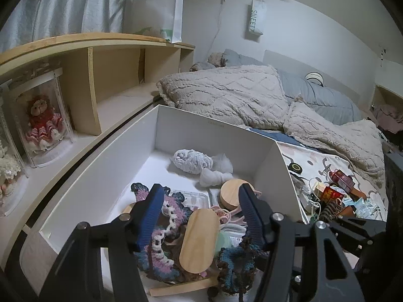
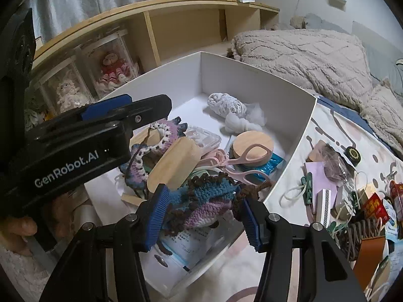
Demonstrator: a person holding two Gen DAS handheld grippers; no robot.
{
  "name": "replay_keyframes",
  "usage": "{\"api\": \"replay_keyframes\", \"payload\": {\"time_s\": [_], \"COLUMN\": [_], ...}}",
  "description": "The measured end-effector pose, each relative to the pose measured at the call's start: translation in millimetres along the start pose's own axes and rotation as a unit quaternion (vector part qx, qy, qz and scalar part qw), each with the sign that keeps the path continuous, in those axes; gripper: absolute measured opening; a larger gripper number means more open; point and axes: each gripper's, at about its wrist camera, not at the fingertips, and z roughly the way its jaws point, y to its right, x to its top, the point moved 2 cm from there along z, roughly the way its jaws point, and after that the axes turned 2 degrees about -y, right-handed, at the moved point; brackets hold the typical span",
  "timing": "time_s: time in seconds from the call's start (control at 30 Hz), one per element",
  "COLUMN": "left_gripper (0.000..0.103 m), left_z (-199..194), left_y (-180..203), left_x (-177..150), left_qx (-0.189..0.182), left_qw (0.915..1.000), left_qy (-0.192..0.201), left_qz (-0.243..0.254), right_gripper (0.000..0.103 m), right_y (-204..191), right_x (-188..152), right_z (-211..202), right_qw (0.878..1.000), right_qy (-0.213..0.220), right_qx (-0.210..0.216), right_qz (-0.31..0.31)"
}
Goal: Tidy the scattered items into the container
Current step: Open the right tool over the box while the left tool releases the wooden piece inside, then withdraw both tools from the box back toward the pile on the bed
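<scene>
Nearest the right wrist camera, the right gripper [image 2: 204, 207] has its ribbed blue pads spread around a bunched crochet piece [image 2: 201, 201] of brown, blue and lilac yarn at the near edge of the white box [image 2: 254, 80]; whether the pads press the yarn I cannot tell. The left gripper [image 1: 199, 216] hangs released over the box's near end, its black body printed "GenRobot.AI".

Just beyond lies a smooth oval wooden lid [image 2: 173, 166], long axis running from the near edge toward the far right corner, then a second ruffled crochet doily [image 2: 161, 136], pink plastic scissors [image 2: 241, 161] across a round wooden disc [image 2: 252, 143], and a teal foil packet [image 2: 267, 166]. White yarn and gauze [image 2: 231, 108] sit toward the far corner.

Right of the box, clutter [image 2: 340, 188] still litters the bedsheet. A hanging bag [image 1: 255, 20] reads "SWEETZ".
</scene>
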Motion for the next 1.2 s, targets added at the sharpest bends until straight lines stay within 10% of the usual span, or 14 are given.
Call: {"api": "replay_keyframes", "payload": {"time_s": [0.43,0.63,0.77,1.2], "left_gripper": [0.084,0.102,0.103,0.103], "left_z": [-9,-14,-15,-16], "left_y": [1,1,4,13], "left_x": [2,3,2,1], "left_qx": [0.019,0.036,0.051,0.059], "left_qw": [0.9998,0.9992,0.9984,0.9977], "left_qy": [0.007,0.017,0.020,0.022], "left_qz": [0.003,0.001,0.014,0.025], "right_gripper": [0.057,0.087,0.103,0.103], "right_y": [5,15,24,47], "right_x": [1,-2,-4,-9], "right_z": [-20,-22,-24,-37], "right_qw": [0.998,0.996,0.995,0.990], "right_qy": [0.053,0.065,0.072,0.104], "right_qx": [-0.018,-0.053,-0.067,-0.082], "right_qz": [-0.002,0.010,0.017,0.048]}}
